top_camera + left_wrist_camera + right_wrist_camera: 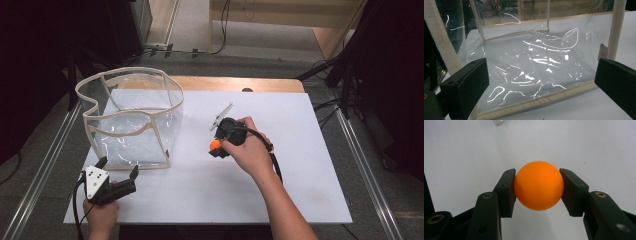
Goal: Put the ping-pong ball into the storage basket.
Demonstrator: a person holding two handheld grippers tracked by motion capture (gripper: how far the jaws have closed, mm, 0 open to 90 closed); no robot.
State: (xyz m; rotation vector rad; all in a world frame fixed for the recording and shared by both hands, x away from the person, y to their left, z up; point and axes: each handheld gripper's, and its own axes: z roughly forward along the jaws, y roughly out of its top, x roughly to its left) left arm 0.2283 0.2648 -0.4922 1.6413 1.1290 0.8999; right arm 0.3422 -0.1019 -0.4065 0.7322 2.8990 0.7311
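Your right gripper (pixel 537 186) has its jaws clamped on the orange ball (pixel 538 185), clear of the surface (pixel 300 165); the clear bag (pixel 131 117) waits at ten o'clock, your left gripper (pixel 117 170), jaws apart, poised to steady it.

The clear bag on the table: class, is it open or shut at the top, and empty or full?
Open and empty. The clear bag stands upright with its cream rim spread wide; through its walls nothing shows inside. The orange ball is outside it.
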